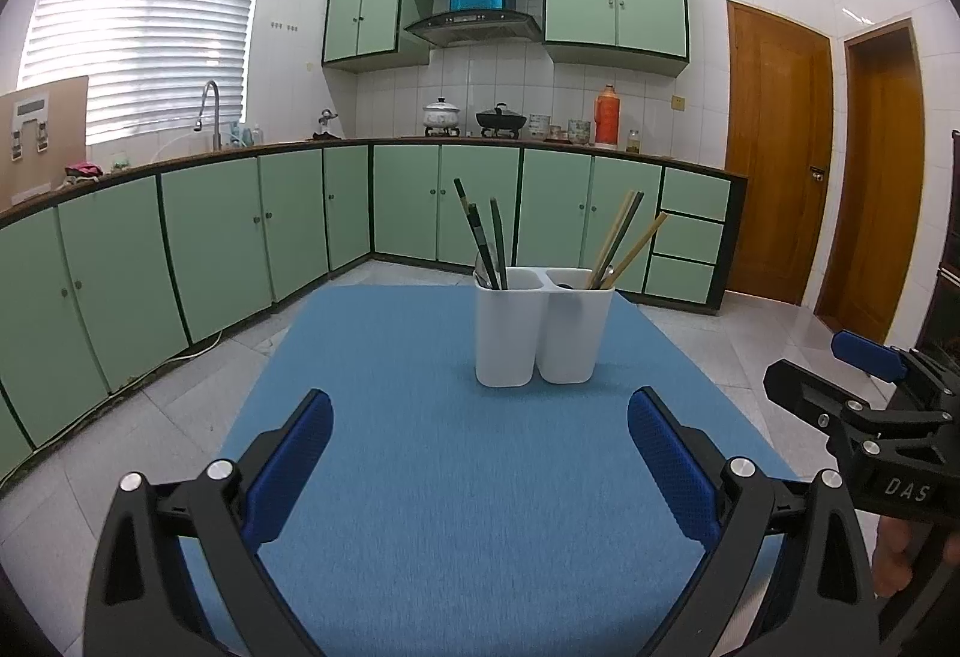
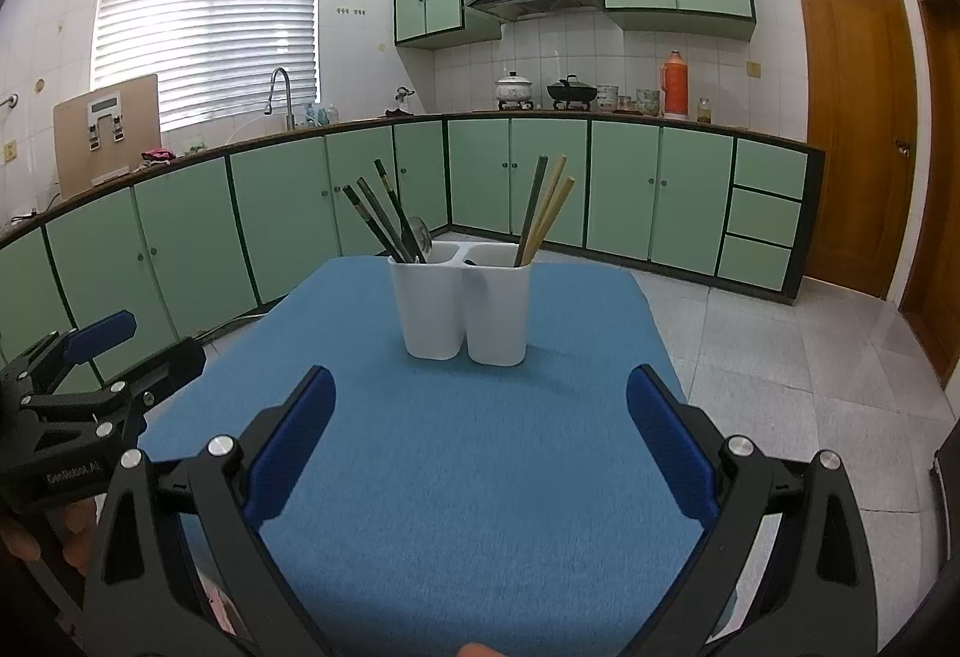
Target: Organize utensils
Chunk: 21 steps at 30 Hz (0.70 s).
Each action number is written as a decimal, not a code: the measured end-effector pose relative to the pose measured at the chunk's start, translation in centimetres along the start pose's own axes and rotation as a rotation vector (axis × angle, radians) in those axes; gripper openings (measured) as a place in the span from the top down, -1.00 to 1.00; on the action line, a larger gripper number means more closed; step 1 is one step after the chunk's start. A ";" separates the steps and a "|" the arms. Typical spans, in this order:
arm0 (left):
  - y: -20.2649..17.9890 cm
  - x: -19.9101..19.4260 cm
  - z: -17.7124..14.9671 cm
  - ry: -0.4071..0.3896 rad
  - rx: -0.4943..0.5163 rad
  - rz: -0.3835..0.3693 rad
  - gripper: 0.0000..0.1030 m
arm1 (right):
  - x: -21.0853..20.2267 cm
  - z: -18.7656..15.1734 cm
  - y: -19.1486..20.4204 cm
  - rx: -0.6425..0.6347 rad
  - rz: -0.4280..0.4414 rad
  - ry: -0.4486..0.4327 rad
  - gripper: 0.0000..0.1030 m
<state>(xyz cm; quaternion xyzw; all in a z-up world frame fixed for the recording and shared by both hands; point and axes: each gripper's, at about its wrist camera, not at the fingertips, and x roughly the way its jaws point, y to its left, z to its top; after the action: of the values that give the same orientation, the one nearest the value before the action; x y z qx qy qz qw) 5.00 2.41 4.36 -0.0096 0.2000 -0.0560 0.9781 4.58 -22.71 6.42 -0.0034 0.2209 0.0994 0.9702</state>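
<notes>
Only the right wrist view is showing a spoon [image 2: 420, 235] clearly; chopsticks [image 1: 483, 243] are standing upright, fanning outward in the holder [image 1: 543, 324] near the surface's [image 1: 420, 447] far edge; left gripper [image 1: 480, 468] and right gripper [image 2: 480, 453] are both gaping, empty.

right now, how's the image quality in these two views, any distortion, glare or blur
Left wrist view: strong fisheye bend, the counter curves, corners go black, the window blinds are blown out; the white utensil holder is sharp. Right wrist view: same barrel bend and dark corners, bright blinds, a floor reflection by the door; the holder is in focus.
</notes>
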 end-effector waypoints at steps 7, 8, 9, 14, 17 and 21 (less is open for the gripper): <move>-0.1 -0.1 0.0 -0.002 0.000 0.001 -0.88 | 0.0 0.0 0.0 0.000 0.000 -0.001 -0.84; -0.1 -0.1 0.0 -0.002 0.000 0.001 -0.88 | 0.0 0.0 0.0 -0.001 -0.001 -0.001 -0.84; -0.1 -0.1 0.0 -0.002 0.001 0.001 -0.88 | 0.0 0.0 0.0 -0.001 -0.001 -0.001 -0.84; -0.1 -0.1 0.0 -0.004 0.001 0.001 -0.88 | 0.0 0.0 0.0 -0.001 0.000 -0.001 -0.84; -0.1 -0.1 0.0 -0.003 0.001 0.001 -0.88 | 0.0 0.0 0.1 -0.001 0.001 -0.001 -0.84; -0.2 -0.1 0.0 -0.004 0.001 0.000 -0.88 | -0.2 0.0 0.1 -0.002 0.002 -0.002 -0.84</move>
<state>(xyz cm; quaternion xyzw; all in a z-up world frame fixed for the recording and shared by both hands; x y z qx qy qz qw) 4.86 2.27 4.41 -0.0091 0.1982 -0.0559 0.9785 4.43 -22.63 6.51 -0.0043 0.2199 0.1005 0.9703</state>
